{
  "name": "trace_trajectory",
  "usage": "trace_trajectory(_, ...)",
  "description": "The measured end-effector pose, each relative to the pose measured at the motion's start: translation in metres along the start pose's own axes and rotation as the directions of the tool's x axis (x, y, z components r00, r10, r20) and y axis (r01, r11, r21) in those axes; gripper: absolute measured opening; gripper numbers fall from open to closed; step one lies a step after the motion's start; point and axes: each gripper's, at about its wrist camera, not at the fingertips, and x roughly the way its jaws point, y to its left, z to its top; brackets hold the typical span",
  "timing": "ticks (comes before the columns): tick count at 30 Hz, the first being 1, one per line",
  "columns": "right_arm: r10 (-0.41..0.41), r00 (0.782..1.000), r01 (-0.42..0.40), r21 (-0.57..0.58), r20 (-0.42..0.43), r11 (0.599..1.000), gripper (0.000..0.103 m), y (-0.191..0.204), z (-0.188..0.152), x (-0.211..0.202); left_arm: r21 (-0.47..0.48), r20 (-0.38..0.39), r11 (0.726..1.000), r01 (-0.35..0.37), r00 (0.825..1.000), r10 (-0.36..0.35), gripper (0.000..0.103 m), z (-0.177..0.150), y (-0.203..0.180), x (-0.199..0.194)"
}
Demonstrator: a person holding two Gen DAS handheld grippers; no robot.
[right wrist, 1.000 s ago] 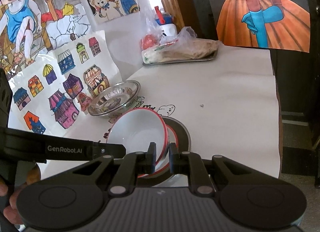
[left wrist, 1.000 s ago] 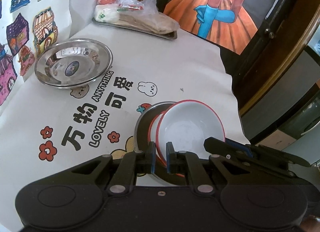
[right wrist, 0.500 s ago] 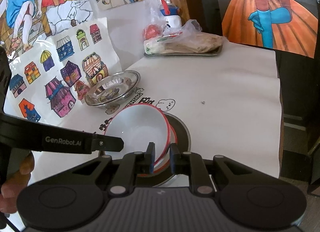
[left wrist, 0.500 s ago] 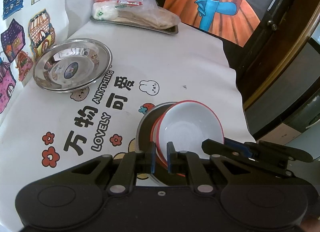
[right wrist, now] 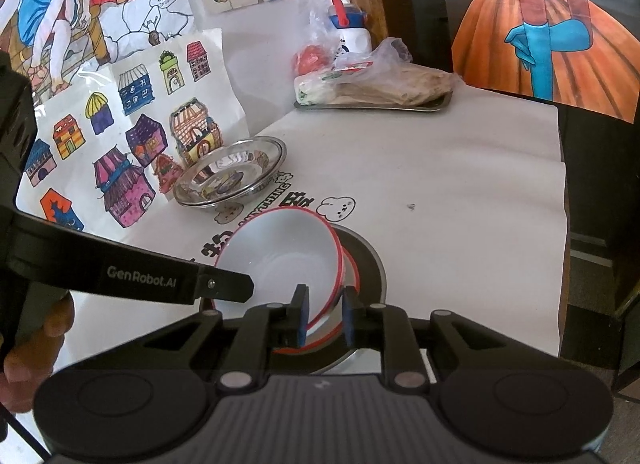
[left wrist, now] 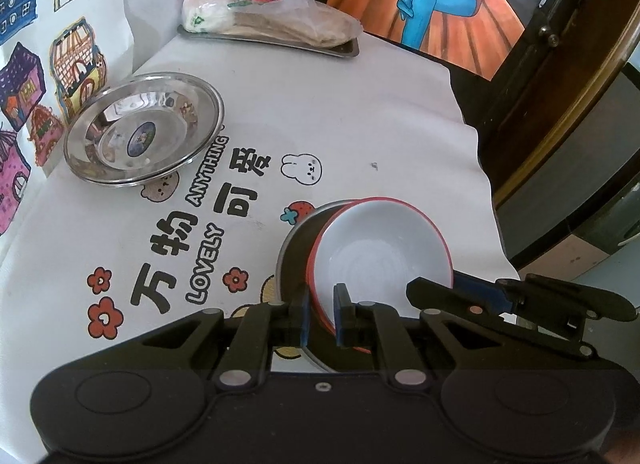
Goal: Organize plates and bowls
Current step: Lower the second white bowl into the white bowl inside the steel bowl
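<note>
My left gripper (left wrist: 320, 314) is clamped on the near rim of the white bowl (left wrist: 380, 252). My right gripper (right wrist: 324, 314) straddles the opposite rim; its jaws have just been opening, and the rim sits between them, seemingly unpressed. The bowl tilts over a dark plate (right wrist: 366, 260) near the table's (left wrist: 360, 111) front right edge. A steel dish (left wrist: 144, 129) stands well apart, toward the back left.

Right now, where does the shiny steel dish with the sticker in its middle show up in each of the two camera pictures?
Left wrist view: the shiny steel dish sits upper left, by the house drawings.
Right wrist view: the same dish sits left of centre, beyond the red-rimmed white bowl.
Shared landmark: the metal tray of bagged food at the table's far end.
</note>
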Motion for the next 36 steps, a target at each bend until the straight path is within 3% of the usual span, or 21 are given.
trace_trajectory(15,0.003,1.0,-0.003,-0.014,-0.029,1.0,0.03,-0.005,0.002,0.0,0.004,-0.039,1.0,0.005,0.999,-0.005,0.011,0.008,0.0,0.003)
trace_trajectory(26,-0.026,0.999,0.026,-0.017,0.019,1.0,0.03,-0.008,0.0,-0.009,-0.002,-0.038,1.0,0.018,0.999,-0.018,0.014,0.006,0.001,0.003)
trace_trajectory(32,-0.009,0.999,0.01,-0.022,0.036,1.0,0.014,-0.011,0.001,-0.009,0.001,-0.029,0.999,0.034,0.999,-0.034,0.019,0.006,0.0,0.0)
trace_trajectory(36,-0.005,0.999,0.006,-0.026,0.035,1.0,0.013,-0.009,0.001,-0.008,0.004,-0.017,0.999,0.036,0.999,-0.036,0.019,0.006,0.001,-0.003)
